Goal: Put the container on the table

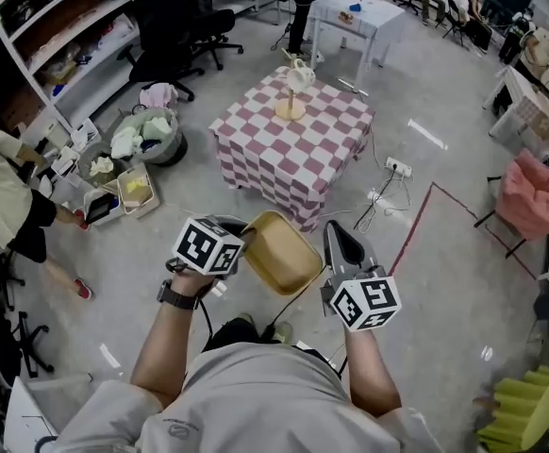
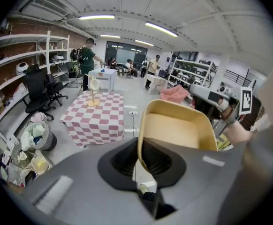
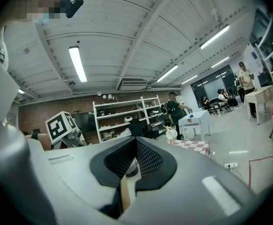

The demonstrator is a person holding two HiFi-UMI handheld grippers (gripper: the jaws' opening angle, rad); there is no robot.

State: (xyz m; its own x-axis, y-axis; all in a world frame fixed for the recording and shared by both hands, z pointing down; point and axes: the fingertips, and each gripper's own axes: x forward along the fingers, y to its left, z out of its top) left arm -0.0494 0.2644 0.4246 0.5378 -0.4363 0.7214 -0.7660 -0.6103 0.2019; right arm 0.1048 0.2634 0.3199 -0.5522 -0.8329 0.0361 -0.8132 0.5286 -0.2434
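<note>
A tan, shallow rectangular container (image 1: 279, 253) hangs tilted in front of my chest, above the floor. My left gripper (image 1: 240, 246) is shut on its left rim; in the left gripper view the rim (image 2: 141, 139) runs between the jaws and the container (image 2: 178, 130) opens beyond them. My right gripper (image 1: 334, 241) is at the container's right corner, and in the right gripper view a thin tan edge (image 3: 125, 191) sits pinched between its jaws (image 3: 129, 172). The table (image 1: 293, 144) with a pink-and-white checked cloth stands a few steps ahead, also seen as the table (image 2: 96, 118).
A wooden stand with a white jug (image 1: 295, 88) is on the checked table. Baskets and bins (image 1: 142, 149) lie to its left, a power strip with cables (image 1: 397, 168) to its right. Office chairs (image 1: 175, 26), shelves, a small white table (image 1: 355, 17) and people stand farther off.
</note>
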